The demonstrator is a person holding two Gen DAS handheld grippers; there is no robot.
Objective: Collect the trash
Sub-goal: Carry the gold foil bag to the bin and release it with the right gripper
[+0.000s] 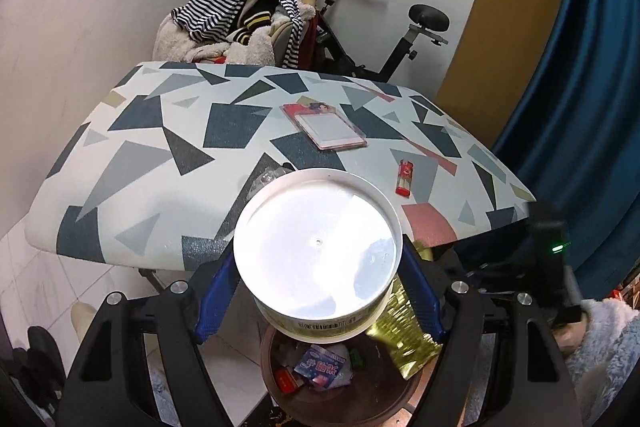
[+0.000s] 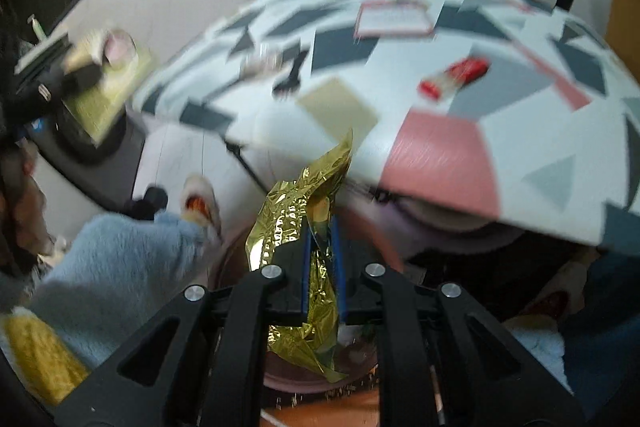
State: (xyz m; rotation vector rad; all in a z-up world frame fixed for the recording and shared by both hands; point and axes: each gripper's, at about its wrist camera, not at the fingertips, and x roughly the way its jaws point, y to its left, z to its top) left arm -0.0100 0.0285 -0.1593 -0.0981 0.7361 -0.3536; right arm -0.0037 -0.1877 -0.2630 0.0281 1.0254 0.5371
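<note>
My left gripper [image 1: 318, 259] is shut on a round white cup-noodle container [image 1: 318, 247], bottom up towards the camera, held above a dark red trash bin [image 1: 360, 399] that holds several wrappers. My right gripper [image 2: 322, 223] is shut on a crumpled gold foil wrapper [image 2: 296, 215], held over the same bin [image 2: 296, 379]; the wrapper also shows in the left wrist view [image 1: 404, 339] beside the container. The right wrist view is blurred by motion.
A table with a geometric-pattern cloth [image 1: 160, 131] stands just beyond the bin. On it lie a red lighter [image 1: 404, 179], a pink-framed card pack [image 1: 328, 125] and clear crumpled plastic [image 1: 268, 179]. A clothes-covered chair [image 1: 240, 23] and an exercise bike [image 1: 360, 27] stand behind.
</note>
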